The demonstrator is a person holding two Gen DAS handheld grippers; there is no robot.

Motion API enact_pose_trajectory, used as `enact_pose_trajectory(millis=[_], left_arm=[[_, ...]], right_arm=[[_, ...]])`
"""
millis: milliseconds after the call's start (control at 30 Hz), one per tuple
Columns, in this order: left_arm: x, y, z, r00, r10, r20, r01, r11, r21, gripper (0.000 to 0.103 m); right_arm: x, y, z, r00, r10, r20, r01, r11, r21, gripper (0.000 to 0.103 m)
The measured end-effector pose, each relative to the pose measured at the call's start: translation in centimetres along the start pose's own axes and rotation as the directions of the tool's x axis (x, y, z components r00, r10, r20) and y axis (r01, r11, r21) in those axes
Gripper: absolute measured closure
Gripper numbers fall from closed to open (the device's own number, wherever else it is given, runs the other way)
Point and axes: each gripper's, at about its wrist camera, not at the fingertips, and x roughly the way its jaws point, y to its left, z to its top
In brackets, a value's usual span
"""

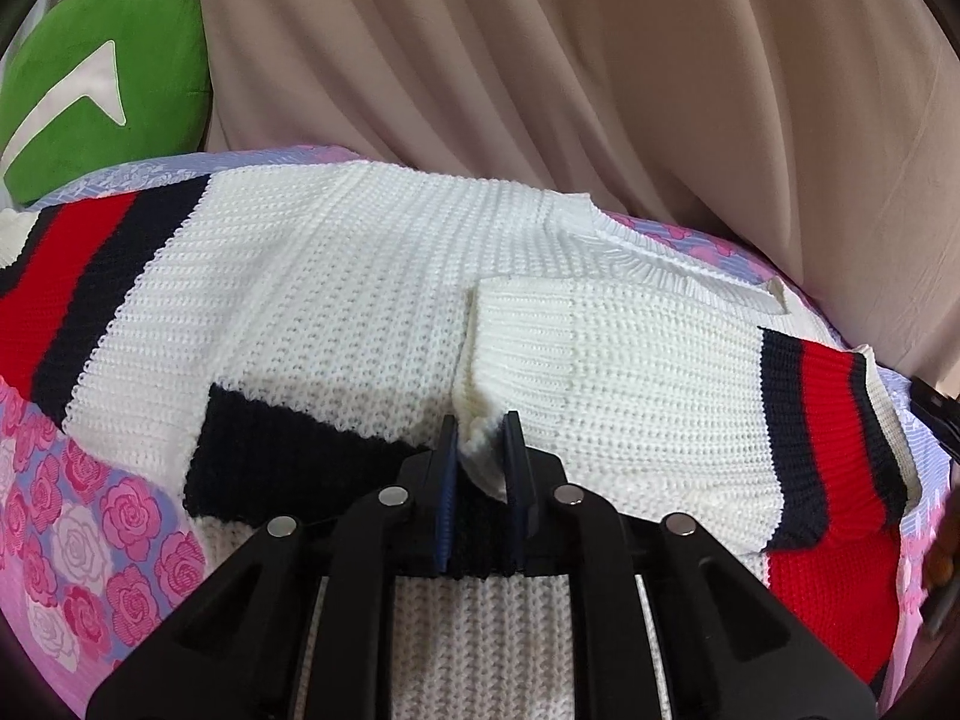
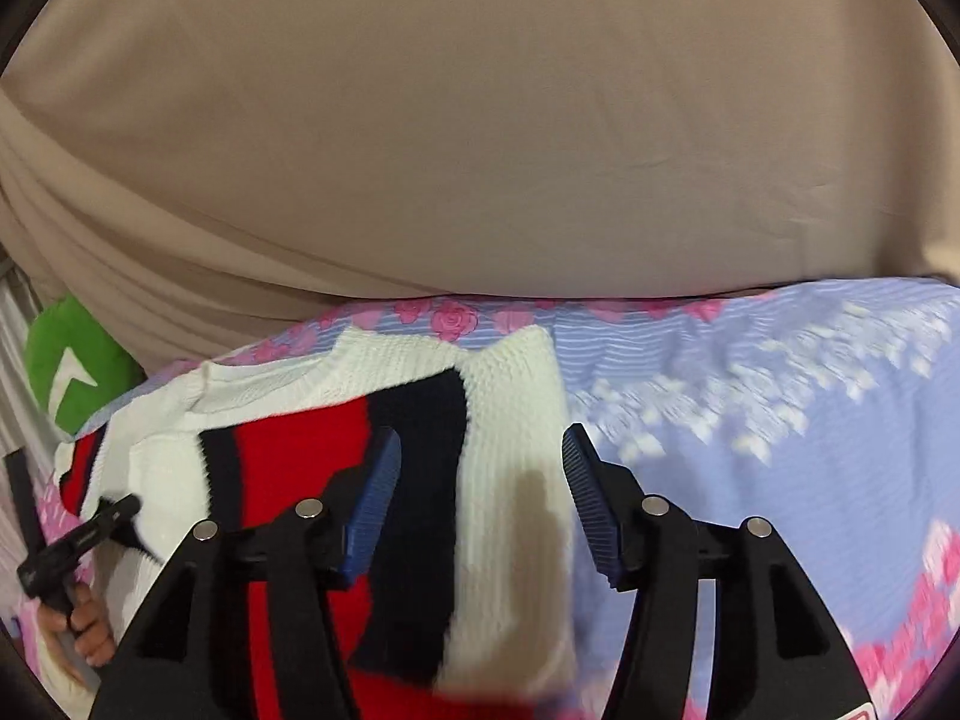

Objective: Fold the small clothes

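A white knit sweater with red and navy stripes lies spread on a floral bedsheet. My left gripper is shut on a fold of the sweater's white knit, near where a folded-over sleeve lies across the body. In the right wrist view the sweater lies below my right gripper, which is open and empty, hovering over the sweater's right edge with its striped part. The left gripper and the hand holding it show at the far left there.
A green cushion lies at the back left; it also shows in the right wrist view. A beige draped cloth rises behind the bed. Bare lilac and pink sheet extends to the right of the sweater.
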Motion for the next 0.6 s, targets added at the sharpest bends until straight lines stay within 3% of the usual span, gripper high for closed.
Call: enact_pose_trajectory(millis=[67, 100, 133, 200, 267, 333, 367, 400, 500, 600], left_arm=[[-0.2, 0.3, 0.0, 1.0, -0.004, 0.001, 0.004, 1.0, -0.002, 0.088], [-0.1, 0.2, 0.0, 1.0, -0.003, 0.001, 0.003, 1.0, 0.001, 0.088], [-0.2, 0.2, -0.1, 1.0, -0.001, 0.003, 0.001, 1.0, 0.005, 0.088], [-0.2, 0.2, -0.1, 1.0, 0.004, 0.005, -0.004, 1.0, 0.009, 0.088], [-0.1, 0.0, -0.1, 1.0, 0.009, 0.006, -0.009, 1.0, 0.015, 0.088], [0.0, -0.3, -0.1, 1.0, 0.013, 0.005, -0.013, 1.0, 0.024, 0.088], [0.1, -0.4, -0.1, 1.0, 0.02, 0.005, -0.02, 0.999, 0.031, 0.088], [0.1, -0.5, -0.1, 1.0, 0.024, 0.004, -0.024, 0.999, 0.034, 0.088], [0.1, -0.4, -0.1, 1.0, 0.02, 0.004, -0.02, 0.999, 0.027, 0.088], [0.0, -0.3, -0.1, 1.0, 0.021, 0.005, -0.021, 0.999, 0.028, 0.088]], right_arm=[[3.6, 0.4, 1.2, 0.998, -0.014, -0.061, 0.016, 0.999, 0.033, 0.047], [4.9, 0.2, 1.4, 0.996, -0.023, -0.085, 0.026, 0.999, 0.035, 0.053], [5.7, 0.3, 1.6, 0.996, -0.029, -0.085, 0.031, 0.999, 0.026, 0.082], [4.6, 0.0, 1.8, 1.0, 0.031, 0.0, -0.031, 0.999, 0.042, 0.085], [3.7, -1.8, 1.4, 0.997, 0.027, 0.072, -0.033, 0.995, 0.092, 0.086], [6.4, -4.0, 0.5, 1.0, 0.014, -0.011, -0.011, 0.986, 0.165, 0.085], [7.1, -4.9, 0.5, 0.998, 0.053, -0.034, -0.045, 0.978, 0.201, 0.085], [6.3, -5.0, 0.7, 0.998, 0.056, -0.017, -0.051, 0.977, 0.208, 0.084], [2.1, -3.5, -0.3, 0.994, 0.067, 0.085, -0.078, 0.987, 0.14, 0.079], [-1.6, -1.4, -2.5, 0.99, 0.112, 0.087, -0.114, 0.993, 0.015, 0.083]])
